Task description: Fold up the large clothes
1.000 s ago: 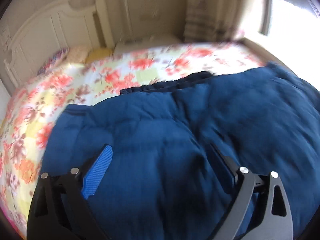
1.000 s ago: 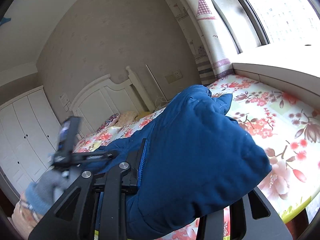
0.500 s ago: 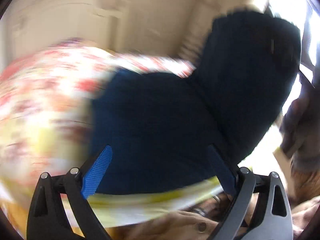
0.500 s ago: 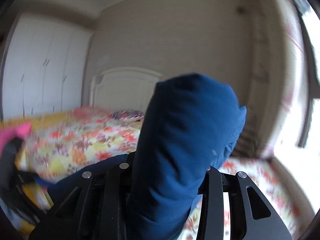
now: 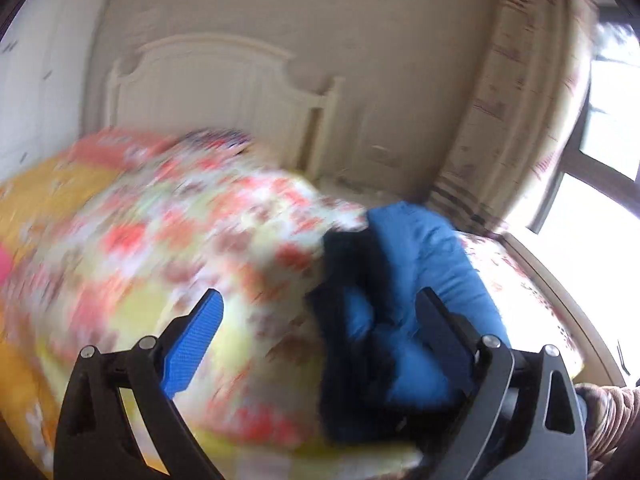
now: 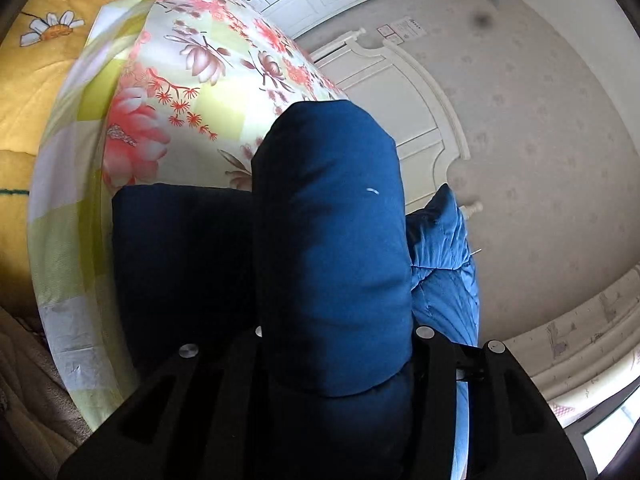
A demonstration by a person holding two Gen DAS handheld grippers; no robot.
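Padding and bulk make the blue jacket awkward here: a thick fold of it stands up out of the right gripper, whose jaws are closed tight on the fabric, while the rest trails down onto the flowered bed. The left gripper is spread wide and holds nothing, with the jacket bunched just beyond its right finger, near the bed's window-side edge. To do this step well, I'd say carry the held fold across in one smooth sweep, lay it flat on the part lying on the bed, and use the free gripper to pin or smooth that lower layer. A second ago the jacket lay spread across the bed below the left gripper; now it is gathered into a narrow heap, and the left view has swung toward the headboard.
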